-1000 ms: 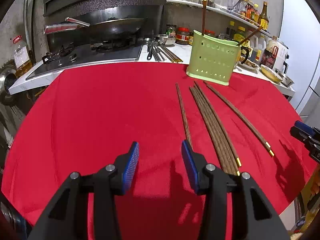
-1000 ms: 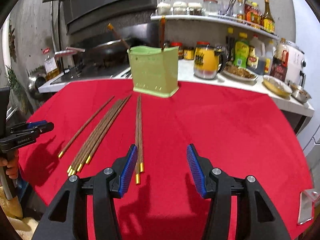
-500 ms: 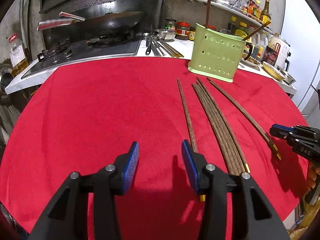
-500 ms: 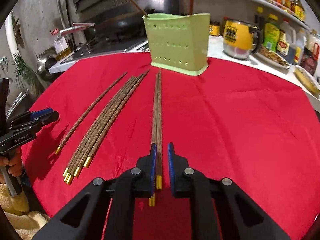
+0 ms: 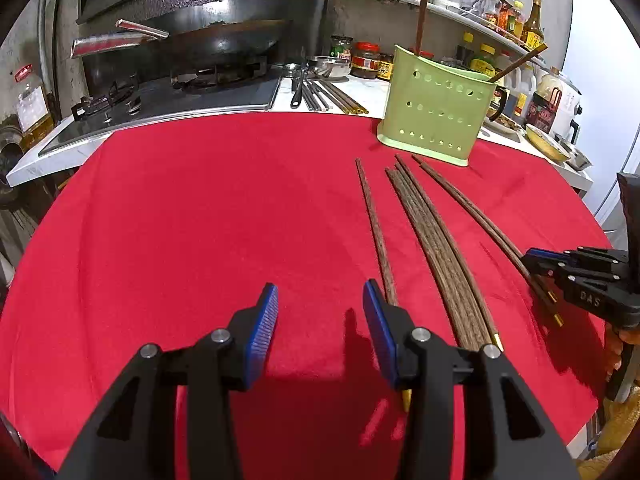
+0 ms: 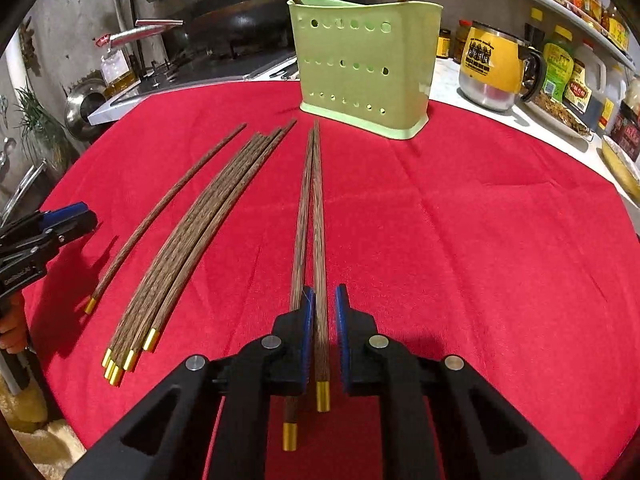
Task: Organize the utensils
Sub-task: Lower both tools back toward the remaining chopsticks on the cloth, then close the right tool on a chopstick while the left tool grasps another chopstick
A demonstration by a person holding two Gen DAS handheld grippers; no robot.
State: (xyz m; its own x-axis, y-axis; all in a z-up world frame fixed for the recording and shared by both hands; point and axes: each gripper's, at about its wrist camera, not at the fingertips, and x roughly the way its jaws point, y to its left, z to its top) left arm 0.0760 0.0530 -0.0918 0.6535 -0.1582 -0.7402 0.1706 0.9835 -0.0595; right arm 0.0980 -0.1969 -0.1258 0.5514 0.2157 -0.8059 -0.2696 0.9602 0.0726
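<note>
Dark wooden chopsticks with gold tips lie on a red tablecloth (image 5: 200,220). In the right wrist view my right gripper (image 6: 322,312) has its blue pads nearly closed around one chopstick (image 6: 318,240) of a pair; the other chopstick (image 6: 300,232) lies just left, under the left pad. A bundle of several chopsticks (image 6: 200,232) and a single chopstick (image 6: 160,216) lie further left. A green perforated utensil holder (image 6: 360,68) stands beyond, with two chopsticks in it. My left gripper (image 5: 320,320) is open and empty, just left of the single chopstick (image 5: 376,236).
A stove with a wok (image 5: 224,40) stands behind the cloth. Metal utensils (image 5: 316,92) lie on the counter. A yellow mug (image 6: 492,68), bottles and dishes stand at the right. The right gripper shows in the left wrist view (image 5: 576,280).
My right gripper has moved forward and down over the pair of chopsticks and closed from wide open to narrow around one. My left gripper has moved slightly forward, still open.
</note>
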